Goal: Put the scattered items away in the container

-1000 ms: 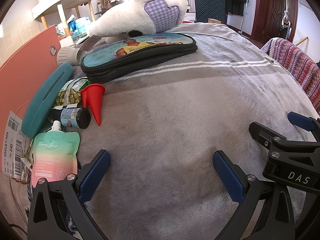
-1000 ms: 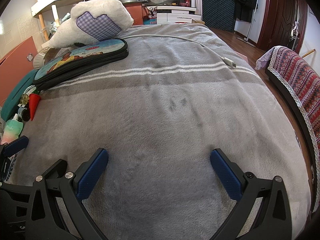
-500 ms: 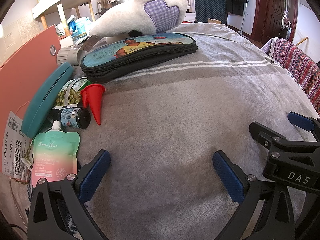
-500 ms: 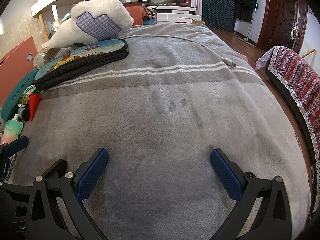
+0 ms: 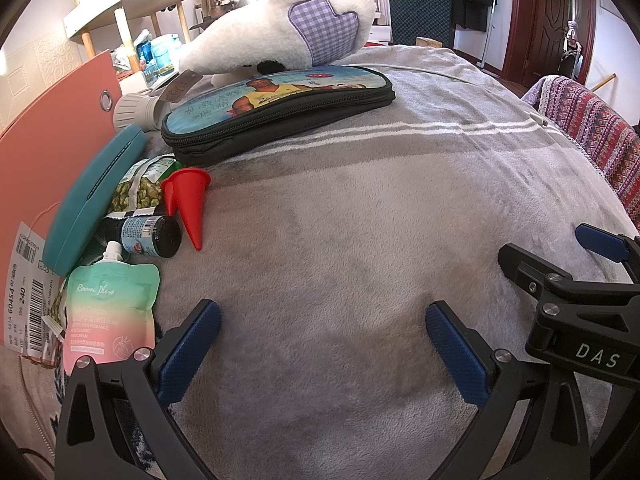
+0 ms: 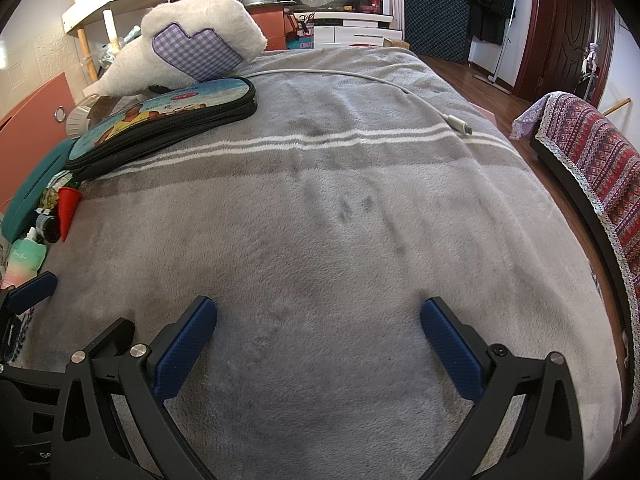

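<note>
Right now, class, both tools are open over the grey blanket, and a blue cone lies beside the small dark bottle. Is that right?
Not quite: the cone is red, not blue, as the left wrist view shows. It does lie beside the small dark bottle, and the left tool and right tool are open over the grey blanket.

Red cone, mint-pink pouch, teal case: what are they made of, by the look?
Red cone: likely moulded plastic, smooth with a slight sheen and a hollow open rim. Mint-pink pouch: flexible plastic film, matte, crimped edges, white spout. Teal case: rigid shell, matte; plastic or leatherette covering, cannot tell which.
</note>
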Demonstrator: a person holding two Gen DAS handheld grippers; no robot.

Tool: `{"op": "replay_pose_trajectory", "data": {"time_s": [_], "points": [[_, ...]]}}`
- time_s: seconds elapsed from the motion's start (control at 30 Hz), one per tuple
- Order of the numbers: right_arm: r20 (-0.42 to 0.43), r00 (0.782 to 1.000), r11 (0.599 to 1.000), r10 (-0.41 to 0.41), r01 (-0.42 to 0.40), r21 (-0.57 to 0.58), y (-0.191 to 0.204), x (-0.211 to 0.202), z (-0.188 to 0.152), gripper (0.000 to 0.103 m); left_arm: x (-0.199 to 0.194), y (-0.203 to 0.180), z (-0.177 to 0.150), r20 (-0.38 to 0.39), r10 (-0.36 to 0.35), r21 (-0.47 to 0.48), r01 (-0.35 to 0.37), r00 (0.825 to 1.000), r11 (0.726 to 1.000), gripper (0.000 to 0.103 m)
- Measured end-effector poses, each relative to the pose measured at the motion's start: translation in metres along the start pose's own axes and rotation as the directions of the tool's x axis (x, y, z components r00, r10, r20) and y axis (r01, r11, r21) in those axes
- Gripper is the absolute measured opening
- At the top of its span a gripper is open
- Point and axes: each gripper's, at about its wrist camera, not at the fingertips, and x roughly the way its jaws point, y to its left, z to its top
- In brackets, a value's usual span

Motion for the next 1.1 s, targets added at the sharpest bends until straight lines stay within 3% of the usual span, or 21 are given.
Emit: {"op": "replay_pose_trajectory", "data": {"time_s": [1.1], "points": [[0.0,1.0,1.0,0.001,-0.001,-0.001,0.0,-0.0008,0.0006,0.103,-0.0047,0.0022,-0.008,0.001,0.001,-0.001,-0.001,1.0,1.0,0.103]]}}
